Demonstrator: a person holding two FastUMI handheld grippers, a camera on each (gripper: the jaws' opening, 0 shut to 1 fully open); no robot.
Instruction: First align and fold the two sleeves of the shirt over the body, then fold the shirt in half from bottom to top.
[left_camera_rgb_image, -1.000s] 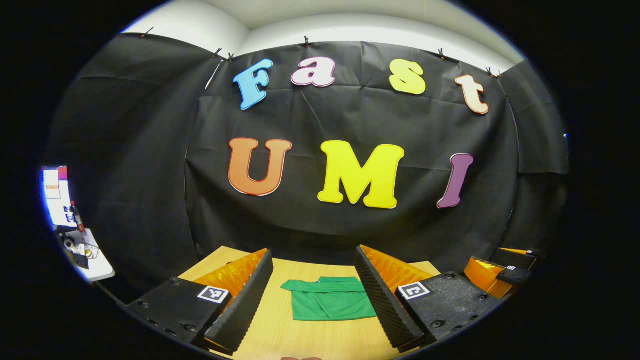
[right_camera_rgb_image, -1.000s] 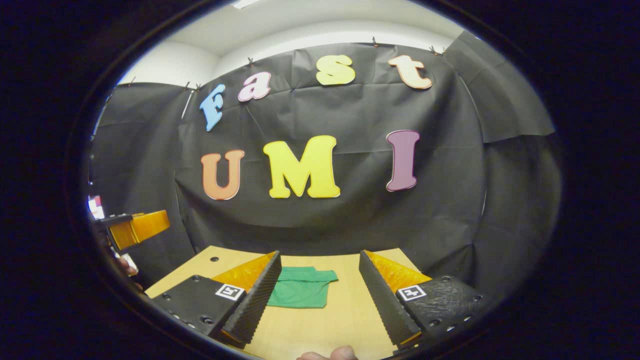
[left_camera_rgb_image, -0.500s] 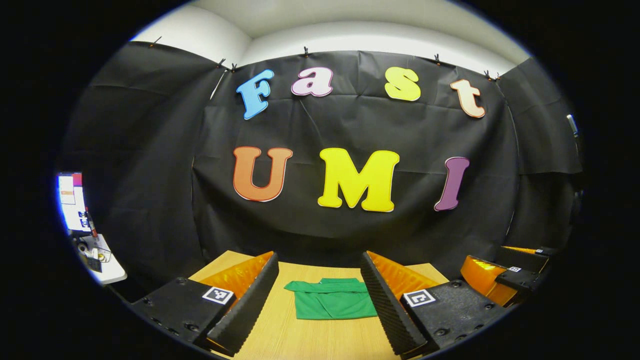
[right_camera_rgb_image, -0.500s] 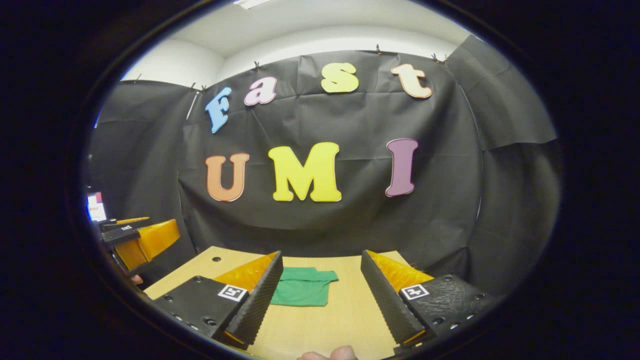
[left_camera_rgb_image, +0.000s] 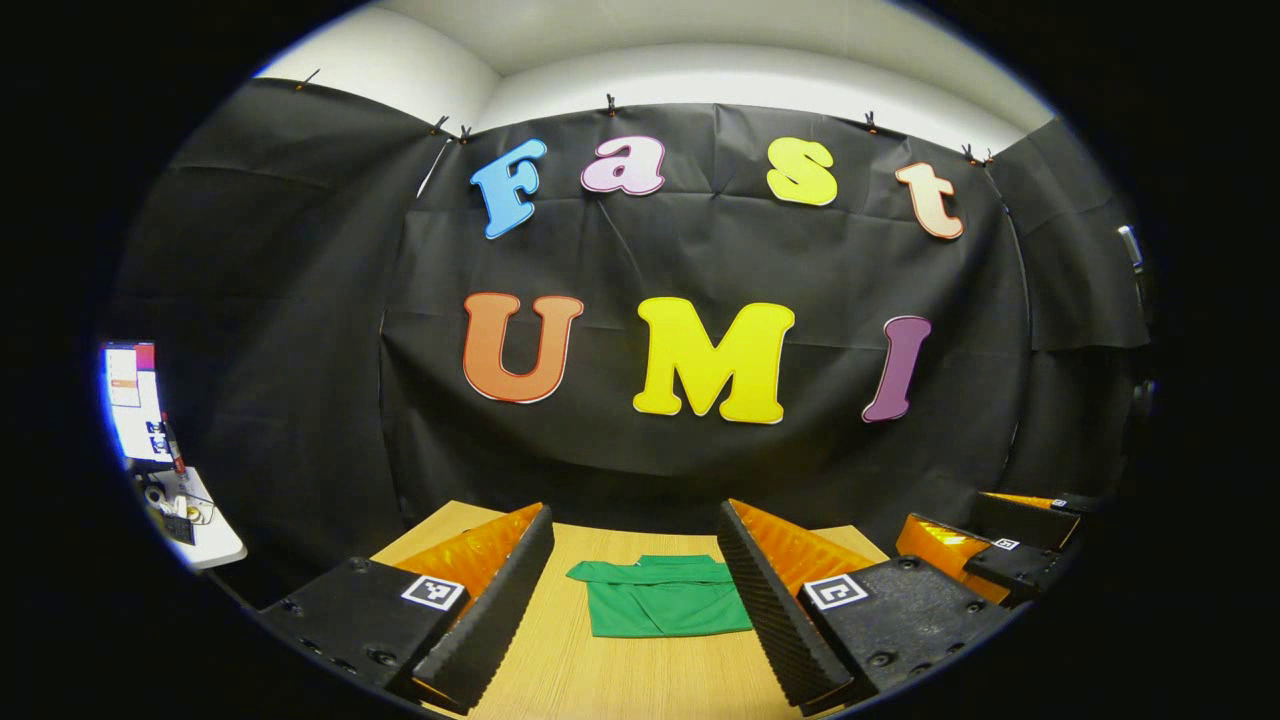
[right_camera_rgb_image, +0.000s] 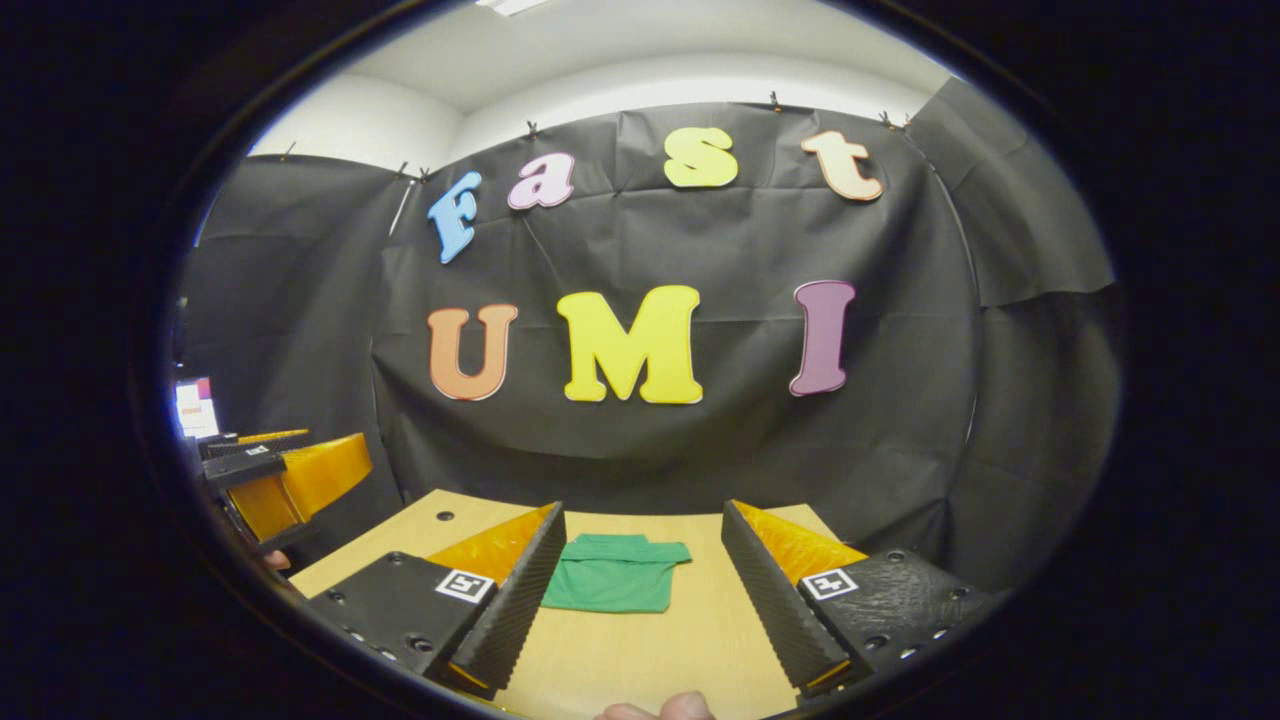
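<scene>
A green shirt (left_camera_rgb_image: 662, 598) lies folded into a small rectangle on the wooden table (left_camera_rgb_image: 620, 680), collar end toward the booth wall. My left gripper (left_camera_rgb_image: 632, 620) hangs above the table's near side, open, with the shirt seen between its fingers. In the right gripper view the same shirt (right_camera_rgb_image: 615, 585) lies just right of the left finger (right_camera_rgb_image: 515, 600), and my right gripper (right_camera_rgb_image: 640, 610) is open and holds nothing. The right gripper (left_camera_rgb_image: 990, 560) shows at the far right of the left gripper view. The left gripper (right_camera_rgb_image: 285, 480) shows at the left edge of the right gripper view.
A screen (left_camera_rgb_image: 130, 400) and a small white table (left_camera_rgb_image: 195, 520) with odds and ends stand outside the booth at the left. A fingertip (right_camera_rgb_image: 660, 708) shows at the bottom of the right gripper view. A hole (right_camera_rgb_image: 444, 516) marks the table's far left corner.
Both grippers drifted slightly; the shirt has stayed folded in the same place. The right gripper view shifted a little so the shirt sits slightly more to the right.
</scene>
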